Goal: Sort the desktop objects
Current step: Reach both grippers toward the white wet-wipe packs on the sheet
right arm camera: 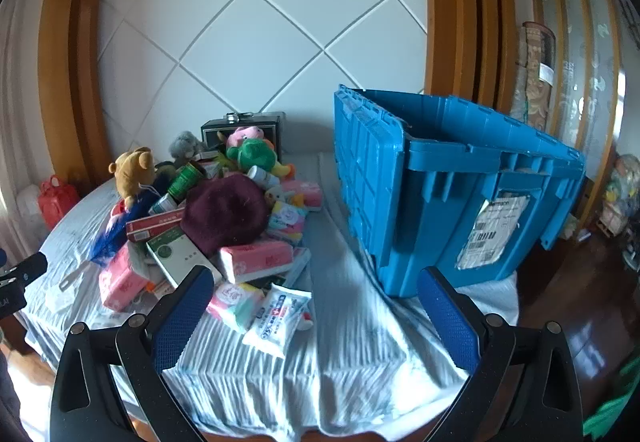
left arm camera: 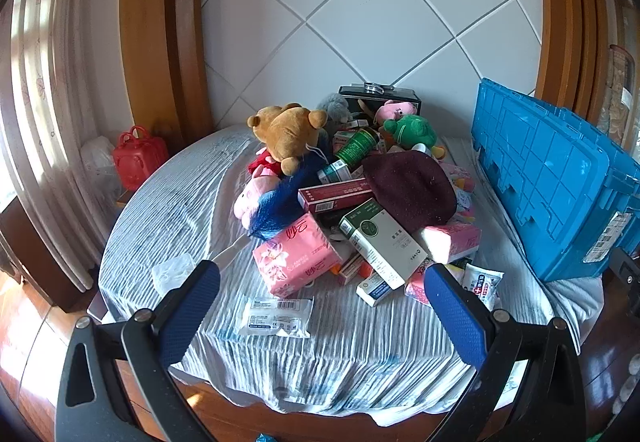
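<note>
The heap of desktop objects lies on a table draped in a pale striped cloth, straight ahead of the left gripper and ahead and to the left of the right gripper. On top sit a brown teddy bear, a green plush toy, a pink plush and a maroon knitted hat, which hides most of what lies beneath it. Nearer the left gripper are a pink tissue pack, a white-and-green carton and a red box; their print is too small to read. A blue brush-like thing is half buried under the bear, so its shape is unclear. A flat clear packet lies apart from the heap, just ahead, between the left gripper's fingers. A white wipes packet lies just ahead of the right gripper.

Behind the heap a dark case is mostly screened by the toys. A blue crate stands ahead of the right gripper, slightly right; its inside is not visible, and in the left view its far end is cut off.

Both grippers stand fully spread, holding nothing. A red bag sits beyond the table's left edge.
</note>
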